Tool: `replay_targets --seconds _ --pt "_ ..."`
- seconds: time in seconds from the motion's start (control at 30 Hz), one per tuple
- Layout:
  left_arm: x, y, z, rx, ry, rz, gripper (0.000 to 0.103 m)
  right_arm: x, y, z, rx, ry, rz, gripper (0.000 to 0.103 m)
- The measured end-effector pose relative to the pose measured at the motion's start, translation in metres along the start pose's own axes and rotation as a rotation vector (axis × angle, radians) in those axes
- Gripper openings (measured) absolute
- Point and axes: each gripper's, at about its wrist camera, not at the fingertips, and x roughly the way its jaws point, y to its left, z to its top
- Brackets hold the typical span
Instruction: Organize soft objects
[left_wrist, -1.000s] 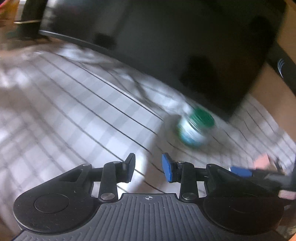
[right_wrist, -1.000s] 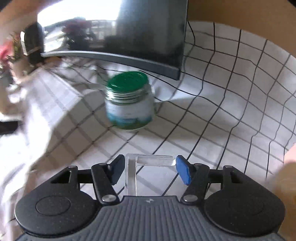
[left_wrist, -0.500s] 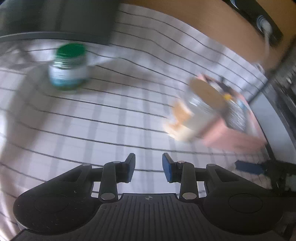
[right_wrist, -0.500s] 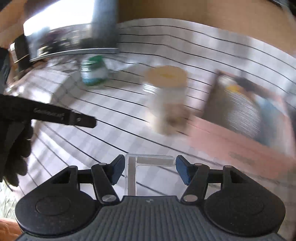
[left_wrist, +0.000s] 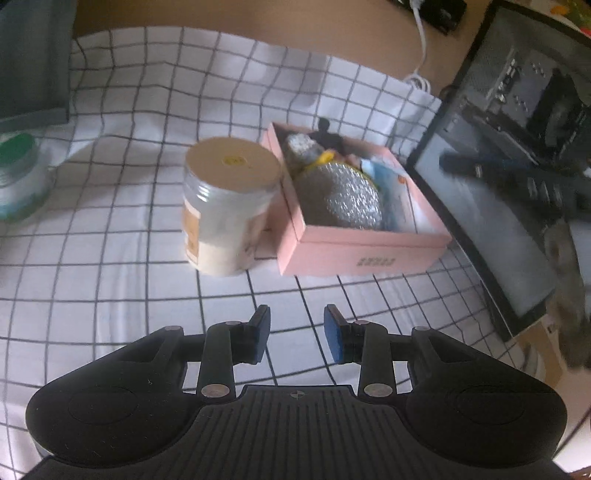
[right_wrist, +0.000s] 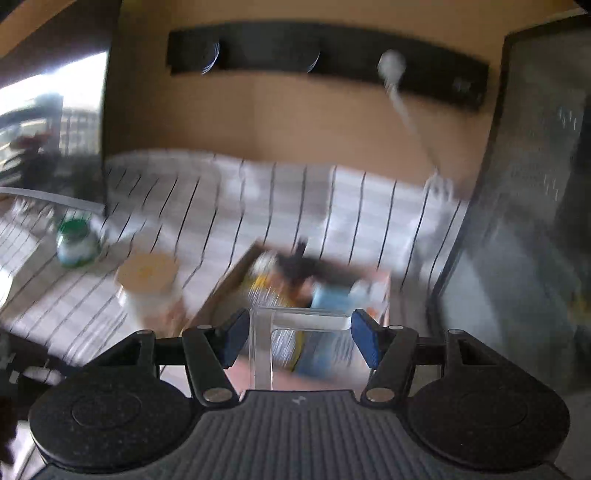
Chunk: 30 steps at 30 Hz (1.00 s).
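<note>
Hovering left gripper (left_wrist: 297, 334) parted, empty — pink box (left_wrist: 364, 258) ahead

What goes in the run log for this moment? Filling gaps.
left gripper: open, empty | right gripper: open, over pink box | jar: beside box

Your right wrist view is motion-blurred: the box (right_wrist: 295, 280) contents smear into colour patches you cannot identify. In your left wrist view, the green-lidded jar (left_wrist: 18, 177) is cut by the left edge, and the box label (left_wrist: 375, 261) is too small to read.
</note>
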Motion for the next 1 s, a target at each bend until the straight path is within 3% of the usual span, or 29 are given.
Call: replay_targets --seconds 0.23,0.5,0.57,0.63,0.83,1.0 --pt "-0.018 0.017 -0.003 -0.070 -0.047 0.067 0.036 0.048 -0.004 0.037 0.028 -0.017 -0.022 0.061" --pt "-0.021 0.032 -0.016 -0.129 -0.032 0.113 0.036 0.097 -0.004 0.040 0.057 0.041 -0.039 0.062" --pt "-0.021 0.036 -0.018 -0.137 -0.027 0.119 0.036 0.102 -0.006 0.037 0.085 0.069 -0.023 0.067" --pt "-0.021 0.038 -0.018 -0.143 -0.024 0.120 0.036 0.104 -0.009 0.033 0.117 0.084 -0.003 0.075" --pt "-0.015 0.042 -0.019 -0.141 -0.010 0.114 0.036 0.095 -0.011 0.021 0.160 0.108 -0.007 0.075" --pt "-0.007 0.047 -0.022 -0.128 -0.008 0.167 0.036 0.073 -0.008 0.008 0.188 0.125 -0.019 0.077"
